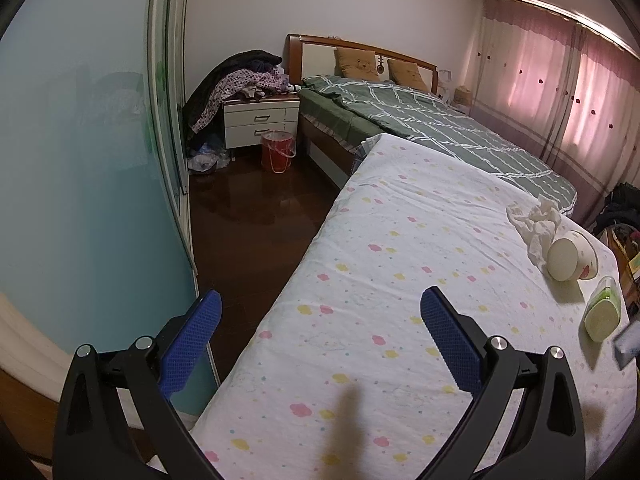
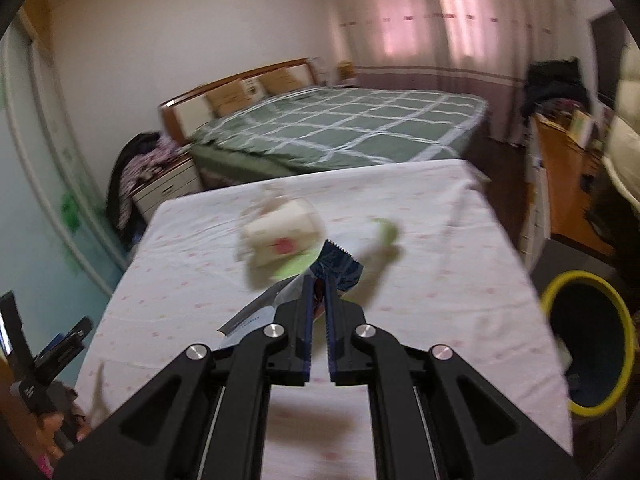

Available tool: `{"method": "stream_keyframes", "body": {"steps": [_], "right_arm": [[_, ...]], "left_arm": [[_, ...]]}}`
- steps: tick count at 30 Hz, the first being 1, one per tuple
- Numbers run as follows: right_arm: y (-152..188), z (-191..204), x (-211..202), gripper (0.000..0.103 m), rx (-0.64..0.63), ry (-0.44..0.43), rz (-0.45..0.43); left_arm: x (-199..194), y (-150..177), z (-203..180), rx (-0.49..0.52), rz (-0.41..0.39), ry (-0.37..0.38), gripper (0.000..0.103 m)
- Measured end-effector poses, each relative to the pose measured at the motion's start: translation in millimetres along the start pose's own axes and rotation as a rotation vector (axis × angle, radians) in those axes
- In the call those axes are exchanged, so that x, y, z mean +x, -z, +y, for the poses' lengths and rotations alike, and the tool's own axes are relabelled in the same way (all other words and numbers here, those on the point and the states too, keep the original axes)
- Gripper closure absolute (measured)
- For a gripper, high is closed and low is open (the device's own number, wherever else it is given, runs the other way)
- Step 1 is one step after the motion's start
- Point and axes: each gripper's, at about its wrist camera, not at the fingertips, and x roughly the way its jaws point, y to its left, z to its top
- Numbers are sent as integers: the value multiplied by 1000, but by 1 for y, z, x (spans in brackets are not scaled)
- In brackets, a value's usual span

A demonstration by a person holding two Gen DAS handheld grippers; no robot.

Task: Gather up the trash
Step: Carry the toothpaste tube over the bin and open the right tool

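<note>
My right gripper is shut on a blue and silver snack wrapper and holds it above the white flowered mattress. On the mattress lie a crumpled white tissue, a white paper cup on its side and a small green bottle. The cup and bottle look blurred in the right wrist view. My left gripper is open and empty over the mattress's left edge. The wrapper shows at the right edge of the left wrist view.
A bin with a yellow rim stands on the floor right of the mattress. A green bed, a white nightstand with clothes and a red bucket are behind. A glass sliding door is at left.
</note>
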Motion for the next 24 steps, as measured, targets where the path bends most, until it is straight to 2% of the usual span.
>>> {"method": "stream_keyframes", "body": {"steps": [6,10,18,24], "right_arm": [[-5,-66,-29,97,119,109,-60],[-4,-116,-43,97,200,218,-85],[17,-219,-38,97,384,479,-52],[28,-260,-31,97,478,595,-65]], "left_arm": [[0,1,-3,15,-3,-8,5],[-2,2,-8,32,-7,-2,5],[4,5,-20,62,40,52,5],[-5,6,-51,123,36,121,5]]}}
